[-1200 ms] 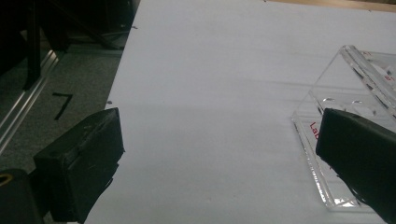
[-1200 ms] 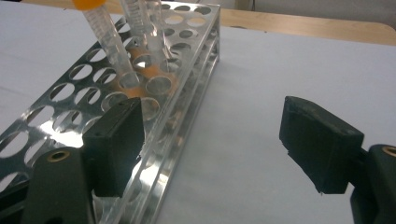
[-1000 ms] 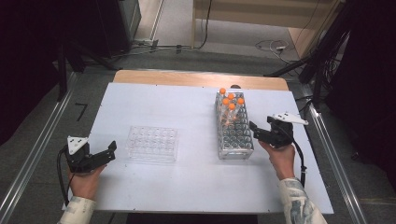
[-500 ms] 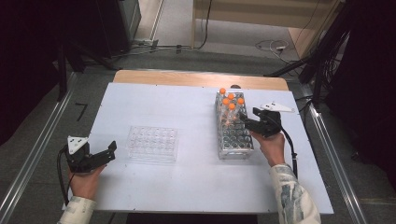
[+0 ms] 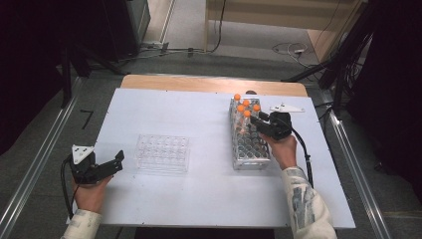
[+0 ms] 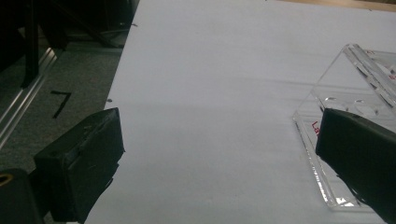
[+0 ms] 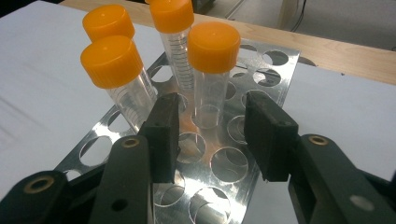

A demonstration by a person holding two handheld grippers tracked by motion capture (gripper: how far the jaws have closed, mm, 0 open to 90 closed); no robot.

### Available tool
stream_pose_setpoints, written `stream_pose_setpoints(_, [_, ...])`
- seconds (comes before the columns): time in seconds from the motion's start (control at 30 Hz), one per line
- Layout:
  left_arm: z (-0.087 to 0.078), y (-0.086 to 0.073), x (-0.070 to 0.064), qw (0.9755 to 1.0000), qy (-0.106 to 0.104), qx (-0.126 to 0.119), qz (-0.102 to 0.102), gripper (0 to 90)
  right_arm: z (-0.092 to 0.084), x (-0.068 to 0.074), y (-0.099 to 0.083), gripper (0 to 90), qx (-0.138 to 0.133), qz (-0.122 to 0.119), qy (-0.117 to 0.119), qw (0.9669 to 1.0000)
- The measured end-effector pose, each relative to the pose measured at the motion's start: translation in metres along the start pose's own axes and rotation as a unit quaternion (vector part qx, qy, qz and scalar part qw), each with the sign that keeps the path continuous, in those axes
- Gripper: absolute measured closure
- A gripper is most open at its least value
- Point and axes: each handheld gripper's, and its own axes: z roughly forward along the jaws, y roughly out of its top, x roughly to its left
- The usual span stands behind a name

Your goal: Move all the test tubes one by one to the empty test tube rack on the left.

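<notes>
High view: the white worktop carries a metal tube rack on its right half and a clear plastic well tray left of centre, the two well apart. Five orange-capped tubes stand upright at the far end of the rack. The right tongs sit over the rack's far right part, just beside the nearest capped tube, the person's right hand behind them at the rack's right edge. The left tongs hang at the near left of the worktop, just left of the well tray and not touching it, held in the left hand. Left gripper view: the left tongs stand widely spread over bare worktop with nothing between the pads; the corner of the well tray lies behind the right-hand pad, with red lettering on its edge too cut off to read. Right gripper view: the right tongs have just been closing and now stand partly spread above the rack's round holes. One capped tube stands in line with the gap, just beyond the pads; the pads do not press on it. Two more tubes stand to its left and one behind it.
</notes>
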Motion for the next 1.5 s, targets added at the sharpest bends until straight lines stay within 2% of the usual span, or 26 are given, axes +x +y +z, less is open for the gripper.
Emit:
stream_pose_setpoints(0.6, [0.0, 0.0, 0.0, 1.0, 0.0, 0.001, 0.001, 1.5, 0.012, 0.002, 0.003, 69.8, 0.0, -0.017, -0.005, 0.9998])
stream_pose_setpoints(0.83, [0.0, 0.0, 0.0, 1.0, 0.0, 0.0, 0.0, 1.5, 0.013, 0.003, 0.005, 71.5, 0.001, -0.024, -0.009, 0.9997])
stream_pose_setpoints(1.0, [0.0, 0.0, 0.0, 1.0, -0.002, -0.001, -0.001, 1.5, 0.011, 0.006, 0.01, 71.9, -0.005, -0.033, -0.014, 0.9993])
stream_pose_setpoints(1.5, [0.0, 0.0, 0.0, 1.0, 0.003, -0.001, 0.0, 1.5, -0.008, 0.007, 0.021, 72.2, -0.04, -0.034, -0.021, 0.9984])
